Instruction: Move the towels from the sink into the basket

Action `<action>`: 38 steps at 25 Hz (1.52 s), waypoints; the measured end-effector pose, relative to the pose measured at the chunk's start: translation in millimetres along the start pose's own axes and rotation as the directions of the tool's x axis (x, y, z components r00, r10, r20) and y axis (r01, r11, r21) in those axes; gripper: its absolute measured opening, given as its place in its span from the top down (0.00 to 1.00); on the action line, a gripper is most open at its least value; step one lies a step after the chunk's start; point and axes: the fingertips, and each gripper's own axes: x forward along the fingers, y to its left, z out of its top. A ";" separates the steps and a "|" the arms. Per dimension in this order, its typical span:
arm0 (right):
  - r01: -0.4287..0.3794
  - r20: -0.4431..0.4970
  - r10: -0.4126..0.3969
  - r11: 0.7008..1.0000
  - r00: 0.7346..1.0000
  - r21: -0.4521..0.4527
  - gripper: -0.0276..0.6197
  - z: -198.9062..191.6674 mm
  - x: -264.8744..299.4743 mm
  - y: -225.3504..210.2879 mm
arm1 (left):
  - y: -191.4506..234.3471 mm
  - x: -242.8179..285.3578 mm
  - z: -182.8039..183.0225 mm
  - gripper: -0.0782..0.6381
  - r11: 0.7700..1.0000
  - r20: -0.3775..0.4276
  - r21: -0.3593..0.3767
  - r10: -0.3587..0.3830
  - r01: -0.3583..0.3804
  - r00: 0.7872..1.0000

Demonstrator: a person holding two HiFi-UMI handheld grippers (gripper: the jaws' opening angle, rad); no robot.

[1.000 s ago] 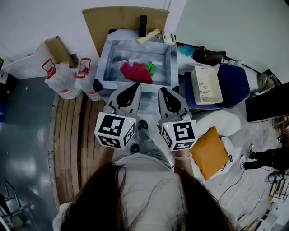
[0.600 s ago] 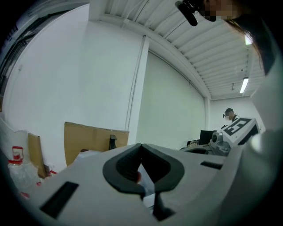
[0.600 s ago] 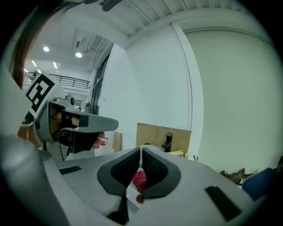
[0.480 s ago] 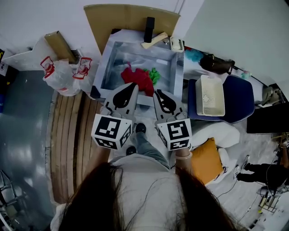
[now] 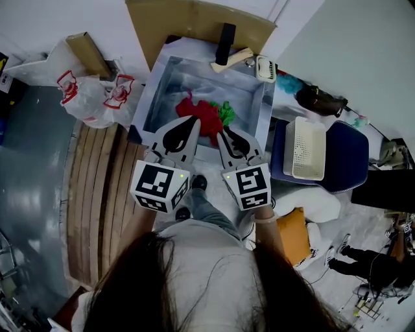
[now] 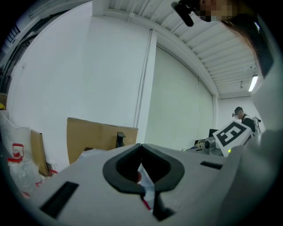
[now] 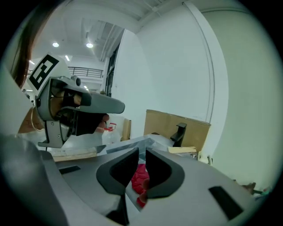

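Closest to the camera, below the person's hair, the two marker cubes sit side by side, and from them both grippers reach toward the sink (image 5: 148, 97). A second ago their tips stopped short of its near rim; in the head view they now cross that rim and lie over the basin, so both have advanced and dipped.

The left gripper (image 5: 192, 120) has its jaws together, tips meeting with nothing between them, as the left gripper view (image 6: 141, 145) confirms. The right gripper (image 5: 224, 131) has just been opening: a second ago it was fully closed, and its own view (image 7: 142, 151) now shows a narrow slit between the tips, with nothing inside it.

Just beyond the tips, the red towel (image 5: 201, 111) lies crumpled in the middle of the basin, where it lay before. In the head view the left gripper's tip overlaps its near edge, though contact cannot be judged. The right gripper view shows the red towel (image 7: 140, 177) past the jaws, not between them. The green towel (image 5: 226, 111) is bunched against the red one's right side, ahead of the right gripper.

Well off to the right, the white basket (image 5: 305, 149) stands empty on a blue chair (image 5: 347, 155). A cardboard sheet (image 5: 194, 19) leans against the wall behind the sink
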 end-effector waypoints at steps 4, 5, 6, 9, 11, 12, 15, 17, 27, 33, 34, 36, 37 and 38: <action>-0.054 -0.038 0.052 0.998 0.998 -0.042 0.88 -8.3 18.6 -2.8 | 6.3 15.0 -3.0 0.88 1.000 -0.014 -0.001 0.007 -0.007 1.000; -0.067 -0.046 0.065 0.996 0.997 -0.051 0.87 -10.6 22.9 -3.0 | 7.9 17.8 -3.9 0.88 1.000 -0.016 -0.001 0.011 -0.011 1.000; -0.079 -0.054 0.076 0.995 0.996 -0.059 0.86 -13.0 27.2 -3.6 | 9.6 20.6 -4.8 0.88 1.000 -0.018 -0.003 0.015 -0.015 1.000; -0.113 -0.085 0.105 0.990 0.991 -0.085 0.85 -22.1 40.6 -6.5 | 16.1 29.6 -7.8 0.88 0.999 -0.023 -0.010 0.030 -0.031 0.999; -0.136 -0.118 0.123 0.985 0.985 -0.103 0.84 -30.5 49.1 -8.9 | 21.6 35.8 -9.3 0.88 0.999 -0.028 -0.011 0.043 -0.043 0.999; -0.146 -0.137 0.131 0.983 0.982 -0.110 0.83 -34.7 52.8 -10.4 | 24.8 38.9 -9.8 0.88 0.999 -0.031 -0.012 0.049 -0.050 0.998; -0.178 -0.173 0.155 0.976 0.973 -0.126 0.81 -43.5 63.2 -13.7 | 34.1 47.6 -10.4 0.88 0.997 -0.032 -0.018 0.070 -0.071 0.997; -0.197 -0.185 0.171 0.971 0.968 -0.135 0.79 -47.8 69.3 -15.6 | 38.8 53.1 -10.2 0.88 0.996 -0.029 -0.020 0.082 -0.083 0.996; -0.304 -0.266 0.252 0.936 0.931 -0.177 0.74 -77.4 102.9 -13.9 | 54.7 73.3 -22.2 0.88 0.993 -0.049 -0.018 0.113 -0.114 0.992; -0.374 -0.325 0.292 0.900 0.899 -0.224 0.71 -97.6 119.1 -4.2 | 63.3 73.4 -27.7 0.88 0.991 -0.064 -0.021 0.129 -0.130 0.990; -0.382 -0.335 0.295 0.894 0.895 -0.235 0.70 -100.5 121.5 -3.5 | 64.5 73.2 -28.0 0.88 0.991 -0.065 -0.020 0.130 -0.132 0.989; -0.397 -0.354 0.297 0.882 0.887 -0.255 0.69 -105.7 126.3 -2.4 | 67.4 73.0 -29.0 0.88 0.991 -0.068 -0.020 0.132 -0.133 0.989; -0.403 -0.362 0.298 0.876 0.883 -0.264 0.68 -108.1 129.0 -2.1 | 69.4 73.4 -29.8 0.88 0.991 -0.069 -0.019 0.132 -0.134 0.989; -0.410 -0.370 0.299 0.871 0.880 -0.271 0.68 -110.6 131.9 -1.7 | 71.7 74.1 -30.8 0.88 0.991 -0.071 -0.020 0.133 -0.135 0.989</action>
